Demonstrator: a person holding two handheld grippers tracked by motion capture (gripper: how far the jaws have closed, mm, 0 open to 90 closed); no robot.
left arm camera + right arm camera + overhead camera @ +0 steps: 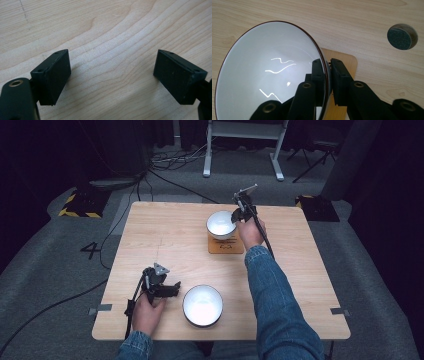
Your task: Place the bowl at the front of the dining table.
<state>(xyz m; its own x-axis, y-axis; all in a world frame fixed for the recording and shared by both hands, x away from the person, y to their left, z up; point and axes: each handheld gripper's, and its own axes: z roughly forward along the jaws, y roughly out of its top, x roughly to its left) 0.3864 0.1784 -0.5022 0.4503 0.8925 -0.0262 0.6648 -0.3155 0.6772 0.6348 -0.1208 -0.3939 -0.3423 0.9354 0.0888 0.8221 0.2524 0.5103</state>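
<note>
A white bowl with a dark rim point(221, 223) point(269, 72) stands on a square wooden coaster point(226, 245) point(344, 62) at the far middle of the table. My right gripper point(239, 215) point(328, 67) is shut on this bowl's rim, one jaw inside and one outside. A second white bowl point(202, 305) stands near the front edge. Just left of it my left gripper point(172, 290) point(112, 72) rests low over bare wood, open, with nothing between its jaws.
The light wooden table point(165, 240) has a round hole with a dark grey plug point(402, 36) in its surface near the far bowl. Cables point(55, 307) trail over the grey floor to the left, and a white desk frame point(245, 145) stands behind.
</note>
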